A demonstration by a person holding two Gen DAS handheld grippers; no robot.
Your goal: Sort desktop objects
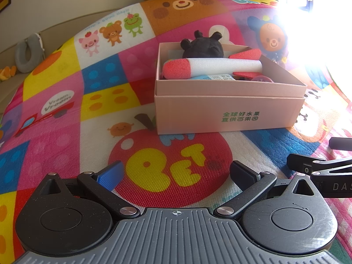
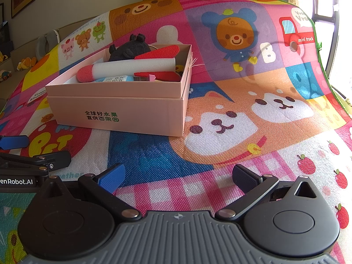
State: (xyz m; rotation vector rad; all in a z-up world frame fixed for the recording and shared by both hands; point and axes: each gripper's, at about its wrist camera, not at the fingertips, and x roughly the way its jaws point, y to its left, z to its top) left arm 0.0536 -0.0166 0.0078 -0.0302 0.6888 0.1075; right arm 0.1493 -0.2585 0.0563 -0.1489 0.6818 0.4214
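On the cartoon play mat (image 2: 220,136) stands the pink cardboard box (image 1: 220,112), holding a light, crushable foam rocket (image 1: 211,67), best gripped mid-body, and a soft black plush toy (image 1: 202,47), while left gripper (image 1: 176,173) and right gripper (image 2: 178,176) hover spread apart, empty.

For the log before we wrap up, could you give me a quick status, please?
Left gripper and right gripper open, empty. Foam rocket and black plush in pink box. Nothing in the way.
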